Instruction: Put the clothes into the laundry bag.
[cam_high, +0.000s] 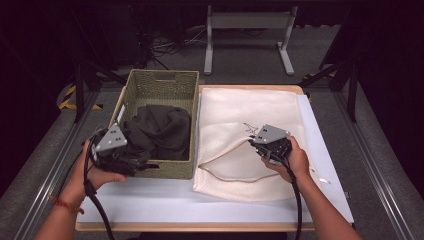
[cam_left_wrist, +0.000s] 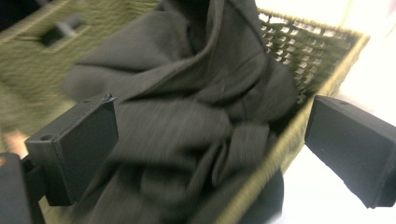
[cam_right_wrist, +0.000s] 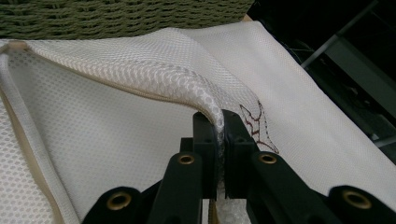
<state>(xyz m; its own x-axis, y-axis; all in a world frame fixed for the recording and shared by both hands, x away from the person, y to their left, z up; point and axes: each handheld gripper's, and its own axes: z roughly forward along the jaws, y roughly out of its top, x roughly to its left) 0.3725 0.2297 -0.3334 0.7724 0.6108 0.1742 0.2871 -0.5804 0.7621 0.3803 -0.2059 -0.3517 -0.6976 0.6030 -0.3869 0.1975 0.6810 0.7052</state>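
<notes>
White mesh bag (cam_high: 250, 150) is pinched at its top layer by the right gripper (cam_high: 261, 145); the left gripper (cam_high: 145, 165) hangs wide open, empty, over dark cloth (cam_high: 160, 131) in the basket (cam_high: 160, 82).

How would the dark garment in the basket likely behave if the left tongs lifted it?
The dark garment lies slumped in soft folds inside the woven basket, so it would probably hang limp and stretch out. Its crumpled bulk might drag on the basket's rim. It looks unlikely to slip once pinched.
</notes>
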